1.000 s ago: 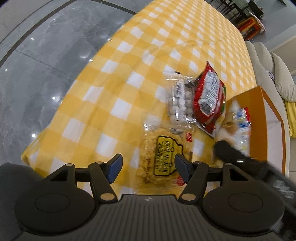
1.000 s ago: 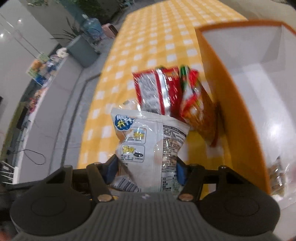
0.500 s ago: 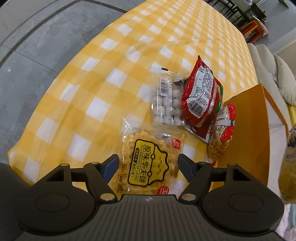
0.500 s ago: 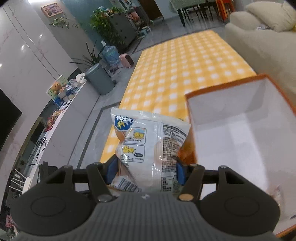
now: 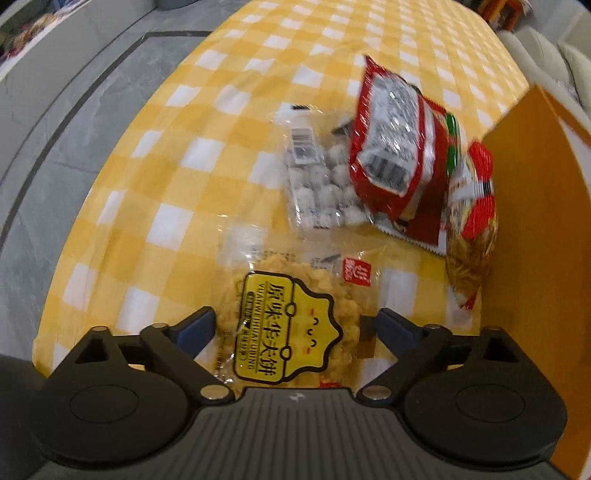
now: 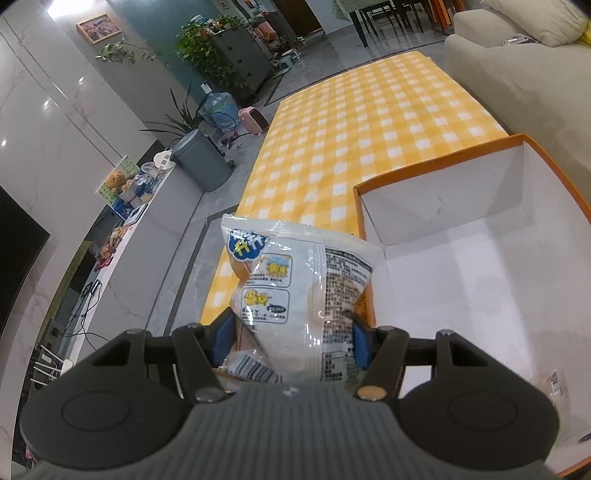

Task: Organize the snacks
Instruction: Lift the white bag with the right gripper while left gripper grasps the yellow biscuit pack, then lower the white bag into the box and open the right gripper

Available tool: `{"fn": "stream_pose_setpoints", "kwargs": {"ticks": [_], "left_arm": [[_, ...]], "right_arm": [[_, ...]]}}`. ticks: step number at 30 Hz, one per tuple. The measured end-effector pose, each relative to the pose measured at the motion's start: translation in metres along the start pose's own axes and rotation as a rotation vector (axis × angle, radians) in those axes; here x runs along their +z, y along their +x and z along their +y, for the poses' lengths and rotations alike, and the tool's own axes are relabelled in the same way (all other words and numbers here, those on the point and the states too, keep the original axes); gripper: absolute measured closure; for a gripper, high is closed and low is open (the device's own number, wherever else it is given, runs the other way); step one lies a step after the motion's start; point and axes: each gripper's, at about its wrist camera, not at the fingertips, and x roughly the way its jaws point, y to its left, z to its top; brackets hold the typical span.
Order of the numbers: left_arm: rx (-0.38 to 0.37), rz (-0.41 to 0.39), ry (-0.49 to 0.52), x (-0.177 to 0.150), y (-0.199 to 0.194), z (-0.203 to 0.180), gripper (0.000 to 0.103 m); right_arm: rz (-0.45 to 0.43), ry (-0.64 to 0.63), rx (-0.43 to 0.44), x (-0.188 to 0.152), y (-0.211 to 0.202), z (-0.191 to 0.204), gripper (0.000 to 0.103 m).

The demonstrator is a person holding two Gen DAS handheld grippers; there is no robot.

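Right gripper (image 6: 291,334) is clamped on a white snack bag (image 6: 299,295) above the orange box (image 6: 480,280); release inside comes next. Left gripper (image 5: 295,328), jaws just spread wide, straddles the waffle packet (image 5: 291,325) near the table's corner without pressing it; closing follows.

A home living room: beige sofa (image 6: 517,74), potted plants (image 6: 207,48), framed picture (image 6: 98,27), dining chairs (image 6: 388,14).

Yellow-and-white checked tablecloth (image 5: 229,122); red packet (image 5: 395,147) upper right; orange box (image 6: 436,162) (white inside); white-and-blue bag (image 6: 295,280).
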Motion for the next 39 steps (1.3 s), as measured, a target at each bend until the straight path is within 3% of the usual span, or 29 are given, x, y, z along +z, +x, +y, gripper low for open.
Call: {"fn": "stream_pose_setpoints", "kwargs": {"ticks": [3,7,9,20,27,32,39], "left_arm": [[0.076,0.010,0.074,-0.004,0.008,-0.013,0.000],[0.065,-0.002,0.042,-0.005,0.003,-0.009,0.000],[0.072,-0.017,0.035,-0.006,-0.001,-0.007,0.010],[-0.042,-0.035,-0.055,-0.004,-0.015,0.012,0.016],[-0.071,-0.052,-0.062,-0.006,-0.024,0.011,0.017],[-0.082,-0.049,-0.077,-0.004,-0.021,0.015,0.017],[-0.093,-0.042,-0.095,-0.001,-0.019,0.018,0.017]], "right_arm": [[-0.002,0.009,-0.010,0.001,0.000,-0.004,0.043],[-0.006,0.015,-0.027,0.002,0.001,-0.007,0.043],[-0.010,0.014,-0.034,0.002,-0.001,-0.008,0.043],[-0.072,0.017,-0.128,0.011,-0.025,-0.028,0.043],[0.028,-0.175,-0.334,-0.003,0.006,-0.033,0.043],[0.113,-0.230,-0.422,-0.015,0.039,-0.044,0.043],[0.116,-0.202,-0.415,-0.013,0.049,-0.054,0.042]]}}
